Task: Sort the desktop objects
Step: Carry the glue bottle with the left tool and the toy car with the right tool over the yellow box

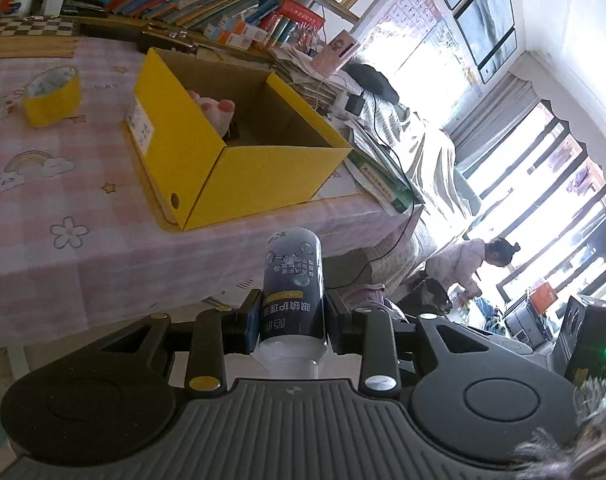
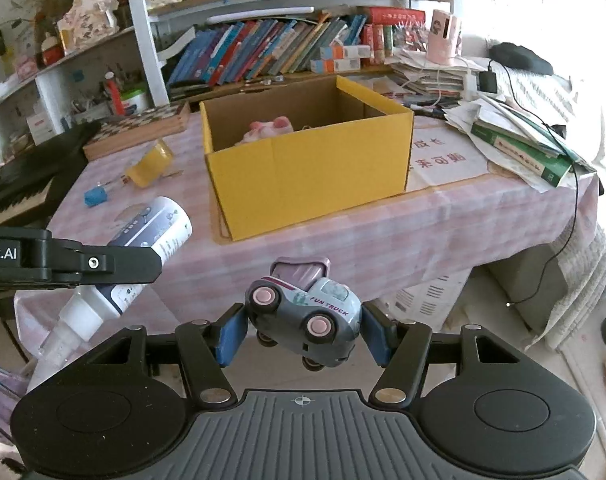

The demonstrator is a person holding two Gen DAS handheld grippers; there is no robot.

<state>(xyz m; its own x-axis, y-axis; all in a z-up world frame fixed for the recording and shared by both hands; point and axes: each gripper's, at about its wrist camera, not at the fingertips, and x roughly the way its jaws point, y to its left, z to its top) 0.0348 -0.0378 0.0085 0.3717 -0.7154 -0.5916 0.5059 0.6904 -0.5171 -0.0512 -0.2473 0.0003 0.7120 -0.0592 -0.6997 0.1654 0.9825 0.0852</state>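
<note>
My left gripper [image 1: 291,322] is shut on a dark blue and white spray bottle [image 1: 293,284], held in the air in front of the table's near edge. The bottle [image 2: 151,236] and left gripper also show at the left of the right wrist view. My right gripper [image 2: 303,330] is shut on a grey toy truck [image 2: 305,314] with pink wheels, held before the table's near edge. An open yellow cardboard box [image 1: 263,176] stands on the table beyond both; it also shows in the right wrist view [image 2: 315,172]. A pink plush toy [image 2: 265,130] lies inside it.
The table has a pink checked cloth [image 2: 383,236]. A small yellow cup [image 2: 149,164] and a blue object [image 2: 96,196] lie left of the box. A chessboard [image 2: 139,130] and bookshelves stand behind. Books and papers [image 2: 519,140] pile up at the right. A person [image 1: 471,264] crouches beyond.
</note>
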